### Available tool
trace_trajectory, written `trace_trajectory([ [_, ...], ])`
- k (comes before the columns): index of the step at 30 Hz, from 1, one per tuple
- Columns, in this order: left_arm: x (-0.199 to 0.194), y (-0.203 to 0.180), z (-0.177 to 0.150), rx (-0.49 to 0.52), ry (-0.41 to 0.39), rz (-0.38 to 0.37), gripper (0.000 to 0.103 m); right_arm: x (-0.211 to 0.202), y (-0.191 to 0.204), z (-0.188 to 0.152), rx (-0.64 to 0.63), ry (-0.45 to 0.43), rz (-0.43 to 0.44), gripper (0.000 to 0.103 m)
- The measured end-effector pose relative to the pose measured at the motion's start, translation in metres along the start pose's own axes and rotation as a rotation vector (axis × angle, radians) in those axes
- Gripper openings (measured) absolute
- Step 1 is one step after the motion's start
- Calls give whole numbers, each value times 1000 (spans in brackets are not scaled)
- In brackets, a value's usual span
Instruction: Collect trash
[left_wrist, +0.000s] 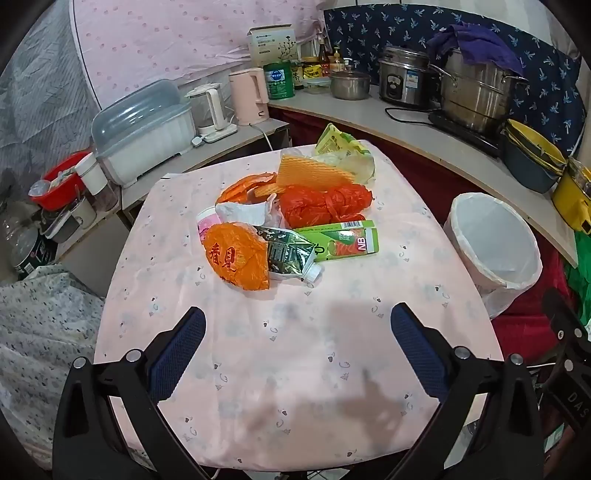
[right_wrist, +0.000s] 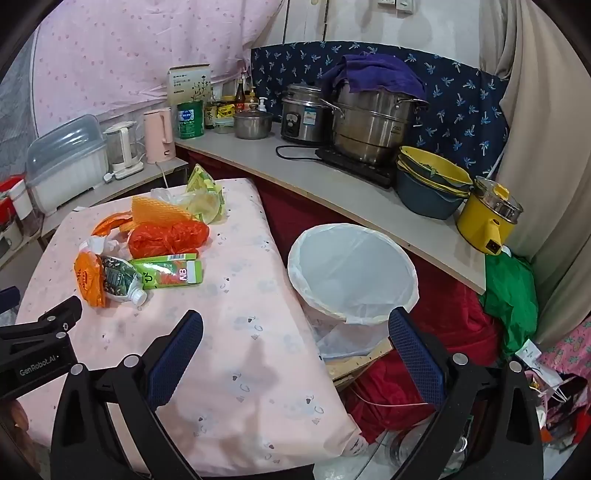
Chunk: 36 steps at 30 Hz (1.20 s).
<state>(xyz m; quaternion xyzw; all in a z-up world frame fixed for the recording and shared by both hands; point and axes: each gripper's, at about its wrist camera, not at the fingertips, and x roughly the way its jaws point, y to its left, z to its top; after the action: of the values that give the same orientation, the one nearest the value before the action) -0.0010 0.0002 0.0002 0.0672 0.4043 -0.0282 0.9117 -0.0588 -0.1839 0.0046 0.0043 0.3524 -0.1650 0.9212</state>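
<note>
Both my tools, left tool (left_wrist: 297, 345) and right tool (right_wrist: 295, 345), gape empty; trash pile (left_wrist: 291, 214) ahead untouched, bin (right_wrist: 352, 275) empty.

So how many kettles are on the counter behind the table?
2. A pink kettle stands at the counter's corner, and a white-and-glass kettle sits on its base just left of it, beside the dish box. More could be hidden behind the clutter.

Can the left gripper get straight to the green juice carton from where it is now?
Probably yes. The left gripper is open and empty over bare tablecloth, and nothing lies between it and the green juice carton. The carton sits at the pile's near edge, with only a foil pouch overlapping its left end.
</note>
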Motion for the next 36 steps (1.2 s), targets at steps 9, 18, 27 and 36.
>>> trace_trajectory([
  [9, 0, -1, -2, 2, 14, -7, 96, -2, 2, 2, -16, -7, -12, 96],
  [18, 3, 0, 3, 12, 13, -6, 96, 0, 4, 2, -13, 0, -15, 96],
  [27, 0, -3, 2, 32, 2, -1, 96, -1, 3, 4, -17, 5, -20, 96],
  [36, 1, -6, 7, 46, -16, -2, 96, 7, 3, 6, -17, 18, -21, 96],
])
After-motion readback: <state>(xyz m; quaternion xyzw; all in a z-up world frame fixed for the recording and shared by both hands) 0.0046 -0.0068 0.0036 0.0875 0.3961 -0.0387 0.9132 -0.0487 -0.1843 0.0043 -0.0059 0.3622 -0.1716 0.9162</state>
